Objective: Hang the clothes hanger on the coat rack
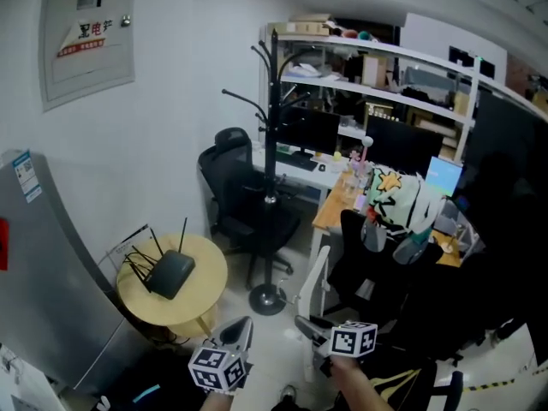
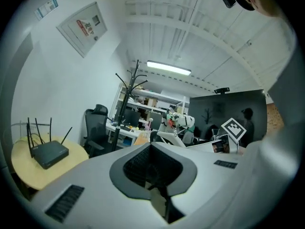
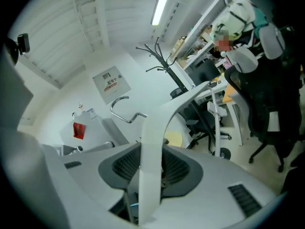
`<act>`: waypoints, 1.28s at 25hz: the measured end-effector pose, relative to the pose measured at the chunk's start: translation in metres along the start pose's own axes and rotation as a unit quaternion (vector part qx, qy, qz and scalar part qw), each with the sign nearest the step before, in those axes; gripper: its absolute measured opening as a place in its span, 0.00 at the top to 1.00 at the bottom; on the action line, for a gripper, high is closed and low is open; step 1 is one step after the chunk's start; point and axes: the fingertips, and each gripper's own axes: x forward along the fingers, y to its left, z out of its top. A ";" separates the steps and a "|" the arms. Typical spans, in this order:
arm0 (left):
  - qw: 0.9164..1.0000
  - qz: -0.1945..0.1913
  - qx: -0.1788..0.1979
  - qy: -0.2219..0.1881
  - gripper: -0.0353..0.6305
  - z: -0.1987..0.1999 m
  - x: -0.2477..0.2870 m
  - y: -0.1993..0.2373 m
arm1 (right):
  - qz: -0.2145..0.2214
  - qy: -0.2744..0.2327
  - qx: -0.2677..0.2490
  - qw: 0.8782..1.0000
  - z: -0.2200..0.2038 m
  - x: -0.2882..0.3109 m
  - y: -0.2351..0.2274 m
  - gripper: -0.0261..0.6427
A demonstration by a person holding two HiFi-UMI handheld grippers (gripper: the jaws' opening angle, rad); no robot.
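Head view: set high, facing forward and steeply down. The coat rack point(image 1: 272, 144) stands centre at mid-distance, the round table point(image 1: 211, 291) near left.

Left gripper view: set low, facing roughly level over its own jaws, rack far.

Right gripper view: set low and tilted, rack far.

All three views share the rack.

The clothes hanger point(image 3: 159, 128) has a smooth, white, plastic-looking arm with a faint sheen and a bright, polished metal hook point(image 3: 121, 109). The right gripper point(image 3: 151, 185) and the left gripper point(image 2: 153, 168) show matt grey plastic shells around dark, ribbed pads point(image 3: 181, 168). The coat rack point(image 1: 272, 135) looks like black painted metal, slightly glossy. The round table point(image 1: 214, 272) has a pale, matt, wood-look top; the router point(image 1: 169, 274) is matt black plastic. The cabinet point(image 1: 51, 264) is dull grey metal
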 end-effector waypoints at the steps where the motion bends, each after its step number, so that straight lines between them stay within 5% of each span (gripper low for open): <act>1: 1.000 -0.002 0.005 -0.005 0.95 0.011 0.008 0.002 | 0.005 -0.004 -0.002 1.000 0.014 0.009 -0.003 0.73; 11: 0.998 -0.022 0.036 -0.035 0.95 0.084 0.112 0.010 | 0.045 -0.024 -0.035 0.998 0.134 0.073 -0.038 0.73; 32: 0.993 -0.095 0.050 -0.056 0.95 0.168 0.263 0.036 | 0.075 -0.101 -0.074 0.989 0.327 0.148 -0.064 0.73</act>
